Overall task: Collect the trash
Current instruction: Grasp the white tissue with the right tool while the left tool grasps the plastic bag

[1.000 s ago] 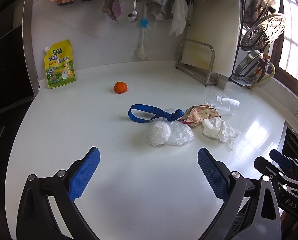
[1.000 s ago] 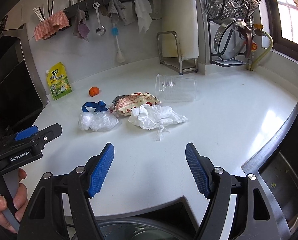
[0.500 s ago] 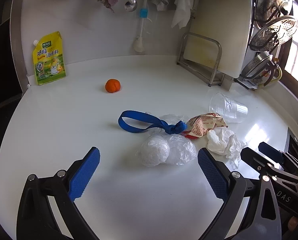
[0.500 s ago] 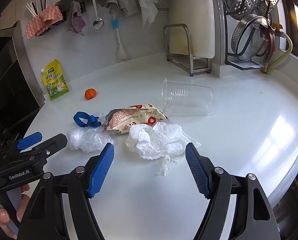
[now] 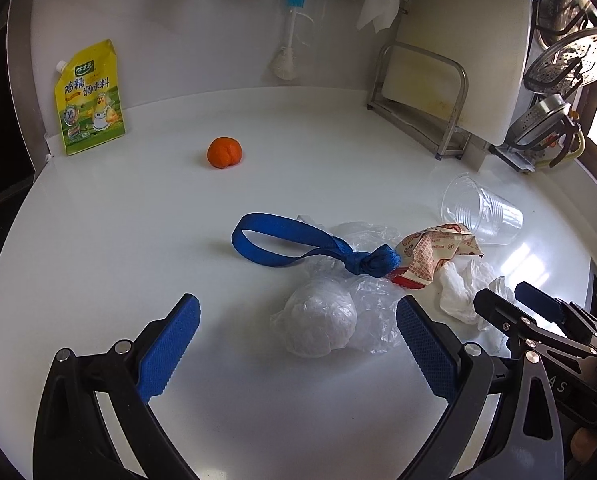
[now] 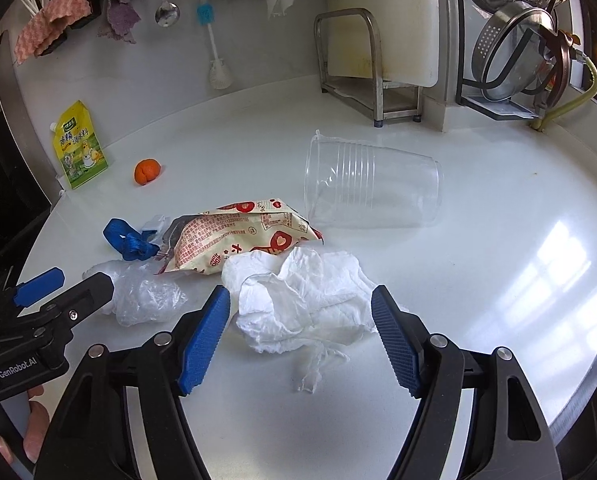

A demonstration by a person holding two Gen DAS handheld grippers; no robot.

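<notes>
Trash lies on the white counter (image 5: 98, 248). A crumpled clear plastic bag (image 5: 326, 320) (image 6: 146, 292) sits between the open jaws of my left gripper (image 5: 298, 340). A crumpled white tissue (image 6: 298, 300) (image 5: 462, 292) sits between the open jaws of my right gripper (image 6: 300, 332). Behind them lie a blue knotted strap (image 5: 298, 244) (image 6: 126, 240), a red-and-cream snack wrapper (image 6: 234, 240) (image 5: 430, 252) and a clear plastic cup (image 6: 370, 188) (image 5: 482, 212) on its side. Both grippers are empty and just above the counter.
An orange fruit (image 5: 224, 152) and a yellow seasoning pouch (image 5: 88, 100) stand at the back left. A cutting board in a metal rack (image 6: 378, 40) and hanging strainers (image 6: 514, 52) are at the back right. Cloths and utensils hang on the wall.
Both grippers have moved forward and down toward the trash; the plastic bag now lies between the left jaws and the tissue between the right jaws. Both stay open.
</notes>
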